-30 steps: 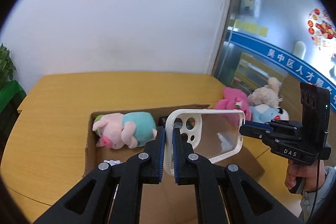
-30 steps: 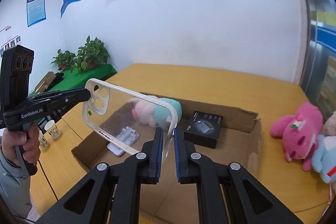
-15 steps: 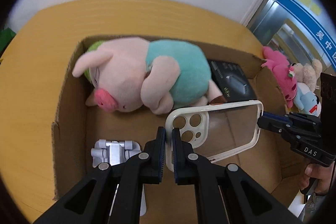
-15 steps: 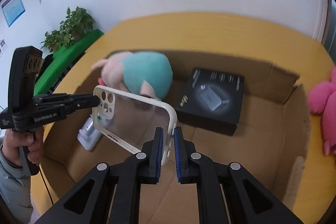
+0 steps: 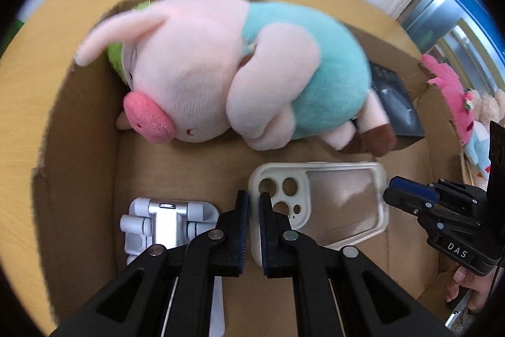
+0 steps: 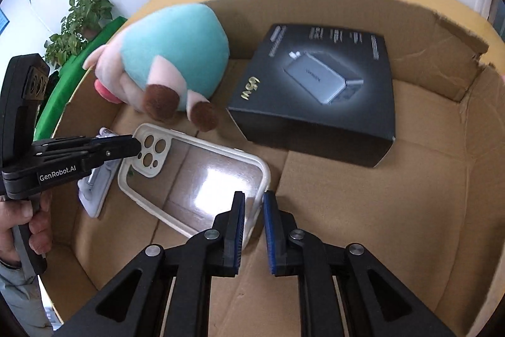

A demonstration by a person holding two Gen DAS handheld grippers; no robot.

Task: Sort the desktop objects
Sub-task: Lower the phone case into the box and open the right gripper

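Right gripper (image 6: 252,204) jaws opening, phone case (image 6: 202,179) edge between pads, grip loosening. Left gripper (image 5: 254,204) clamped on camera-hole end. Case lowered from above carton (image 6: 442,78) to floor, near plush pig (image 5: 221,68): placement nearly done. Both grippers pitched steeply down.

- The plush pig (image 5: 221,68) is motion-blurred in the left wrist view, and it covers part of the black charger box (image 5: 394,103) behind it.
- The white folding stand (image 5: 164,220) is partly hidden behind the left gripper (image 5: 254,204).
- The pink plush toy (image 5: 454,93) is half hidden by the cardboard box (image 5: 79,131) wall.
- The box's small print (image 6: 331,35) is too blurred to read.
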